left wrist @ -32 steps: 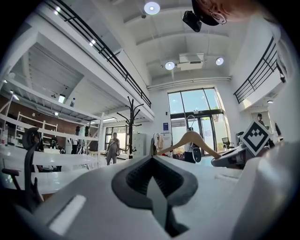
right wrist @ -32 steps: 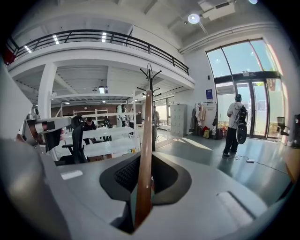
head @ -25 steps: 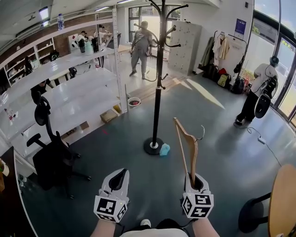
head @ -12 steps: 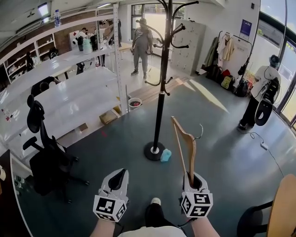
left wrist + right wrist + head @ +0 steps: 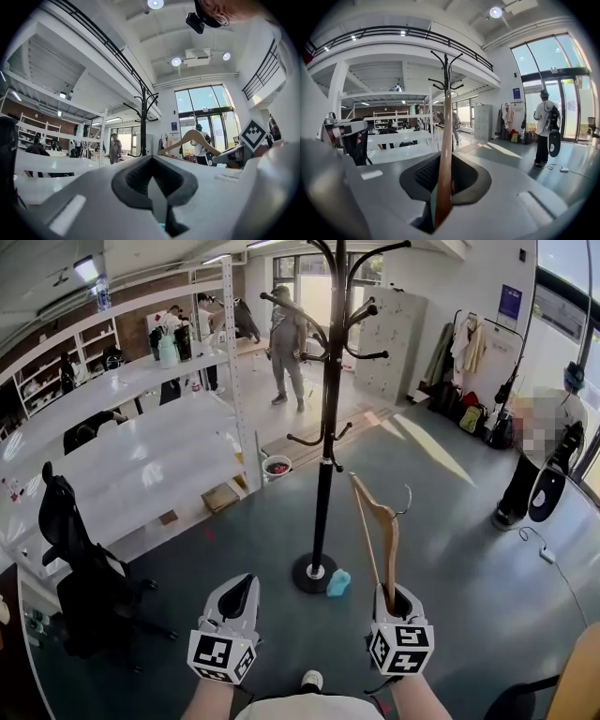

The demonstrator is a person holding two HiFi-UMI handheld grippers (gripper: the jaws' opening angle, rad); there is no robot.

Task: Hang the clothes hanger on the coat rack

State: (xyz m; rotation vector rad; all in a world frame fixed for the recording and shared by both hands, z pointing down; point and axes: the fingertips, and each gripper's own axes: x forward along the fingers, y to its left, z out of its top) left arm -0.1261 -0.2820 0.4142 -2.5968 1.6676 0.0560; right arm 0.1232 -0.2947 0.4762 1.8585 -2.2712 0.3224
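The light wooden clothes hanger with a metal hook [image 5: 382, 512] is pinched at one arm's end by the right gripper [image 5: 394, 604] and stands upright above it. The tall black metal coat rack [image 5: 324, 474] is seen ahead, slightly left of that gripper, well apart. The jaws of the left gripper [image 5: 241, 594] are pressed together on nothing.

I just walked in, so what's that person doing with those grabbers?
A person holds a gripper in each hand. The right gripper pinches a wooden clothes hanger upright by one end. The left gripper is shut and empty. The coat rack stands just ahead; the hanger is not hung yet.
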